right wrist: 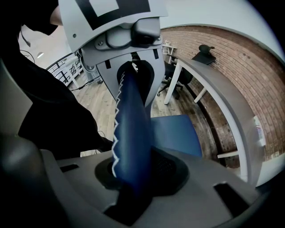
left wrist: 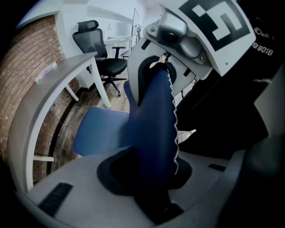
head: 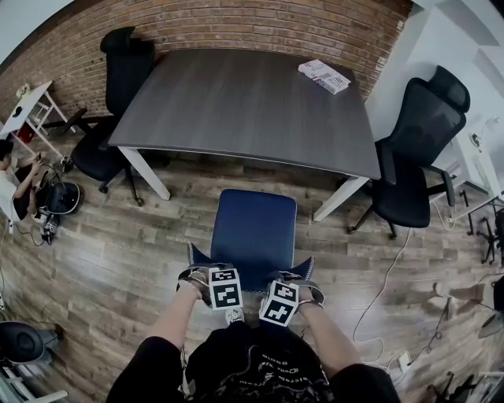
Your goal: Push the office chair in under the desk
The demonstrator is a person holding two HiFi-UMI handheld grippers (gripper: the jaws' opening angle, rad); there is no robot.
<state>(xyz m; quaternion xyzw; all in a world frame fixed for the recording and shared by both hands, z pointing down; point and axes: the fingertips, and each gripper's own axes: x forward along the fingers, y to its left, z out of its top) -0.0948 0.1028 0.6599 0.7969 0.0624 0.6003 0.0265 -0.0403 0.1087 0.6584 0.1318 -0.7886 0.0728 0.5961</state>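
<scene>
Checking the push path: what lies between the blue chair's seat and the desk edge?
Head view: only bare wood floor separates blue chair from desk.

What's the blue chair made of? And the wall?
The chair looks like matte blue padded fabric or leatherette; white zigzag stitching runs along its back's edge. The wall is bare reddish brick, with mortar lines showing.

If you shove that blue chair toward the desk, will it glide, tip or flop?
Probably glides: the floor is smooth wood, though the chair's base is hidden. Its backrest looks padded, so it may give slightly where the left gripper and right gripper clamp it. Pushed that high, it might tip if it catches.
</scene>
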